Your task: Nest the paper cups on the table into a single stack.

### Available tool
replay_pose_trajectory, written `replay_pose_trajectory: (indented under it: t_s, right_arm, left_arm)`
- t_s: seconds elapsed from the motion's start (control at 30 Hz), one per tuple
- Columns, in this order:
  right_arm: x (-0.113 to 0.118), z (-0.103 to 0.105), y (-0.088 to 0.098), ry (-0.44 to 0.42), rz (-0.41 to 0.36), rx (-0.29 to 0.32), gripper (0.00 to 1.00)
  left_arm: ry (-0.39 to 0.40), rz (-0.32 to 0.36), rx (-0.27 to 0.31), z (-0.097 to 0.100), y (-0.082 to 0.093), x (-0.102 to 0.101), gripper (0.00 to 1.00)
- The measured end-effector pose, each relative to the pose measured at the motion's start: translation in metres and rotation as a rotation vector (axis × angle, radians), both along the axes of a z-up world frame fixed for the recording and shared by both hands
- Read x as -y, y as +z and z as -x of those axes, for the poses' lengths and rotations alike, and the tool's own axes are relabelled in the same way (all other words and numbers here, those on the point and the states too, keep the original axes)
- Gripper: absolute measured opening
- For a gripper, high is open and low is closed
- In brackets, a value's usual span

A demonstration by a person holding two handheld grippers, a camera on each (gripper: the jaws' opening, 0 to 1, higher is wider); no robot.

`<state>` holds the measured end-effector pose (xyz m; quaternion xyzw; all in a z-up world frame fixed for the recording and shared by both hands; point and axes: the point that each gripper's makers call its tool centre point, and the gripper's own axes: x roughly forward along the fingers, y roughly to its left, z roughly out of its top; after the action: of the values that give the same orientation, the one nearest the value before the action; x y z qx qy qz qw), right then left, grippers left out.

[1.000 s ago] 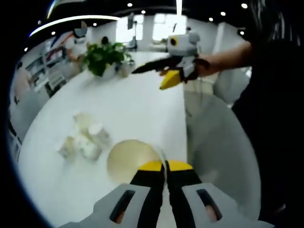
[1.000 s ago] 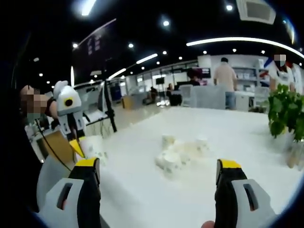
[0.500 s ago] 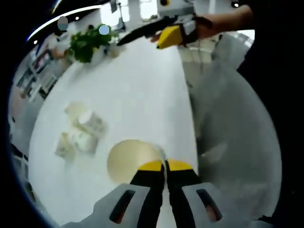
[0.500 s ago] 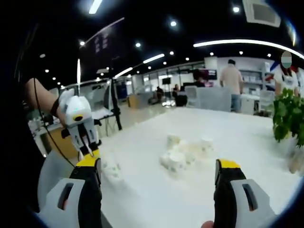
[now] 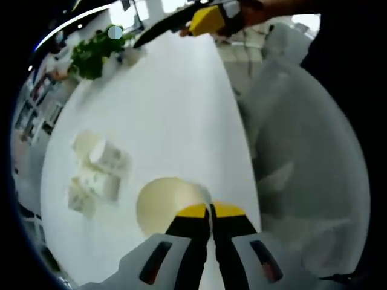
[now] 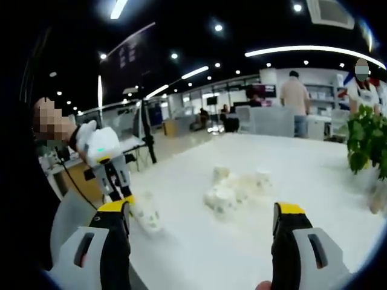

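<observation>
My left gripper pinches a cup; right gripper gapes; next, probably nest it in the cluster.

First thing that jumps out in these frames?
The left tongs pinch the rim of a white paper cup, its open mouth facing the left gripper view. Beyond it, a loose cluster of white paper cups lies mid-table on the white tabletop. The right tongs gape wide, holding nothing.
</observation>
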<state>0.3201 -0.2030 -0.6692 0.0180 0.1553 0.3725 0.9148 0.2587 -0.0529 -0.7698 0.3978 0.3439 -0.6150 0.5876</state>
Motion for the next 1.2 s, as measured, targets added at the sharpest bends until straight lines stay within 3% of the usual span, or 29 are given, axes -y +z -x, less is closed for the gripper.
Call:
replay_pose_trajectory:
  t_s: [0.17, 0.3, 0.53, 0.6, 1.2]
  right_arm:
    - [0.000, 0.003, 0.003, -0.002, -0.009, 0.018, 0.94]
    - [0.000, 0.007, 0.000, -0.009, -0.021, 0.000, 0.94]
    - [0.004, 0.010, -0.006, -0.030, -0.029, -0.016, 0.94]
    - [0.004, 0.010, -0.005, -0.033, -0.031, -0.018, 0.94]
    - [0.006, 0.006, -0.006, -0.036, -0.063, -0.044, 0.92]
  left_arm:
    - [-0.040, -0.032, -0.006, 0.003, -0.008, 0.002, 0.00]
    - [-0.045, -0.011, 0.013, 0.000, -0.007, 0.008, 0.00]
    - [-0.085, -0.046, 0.021, -0.002, -0.014, 0.005, 0.00]
    - [-0.070, -0.035, -0.002, -0.002, -0.014, 0.009, 0.00]
    - [-0.104, -0.093, 0.025, -0.012, -0.029, 0.011, 0.00]
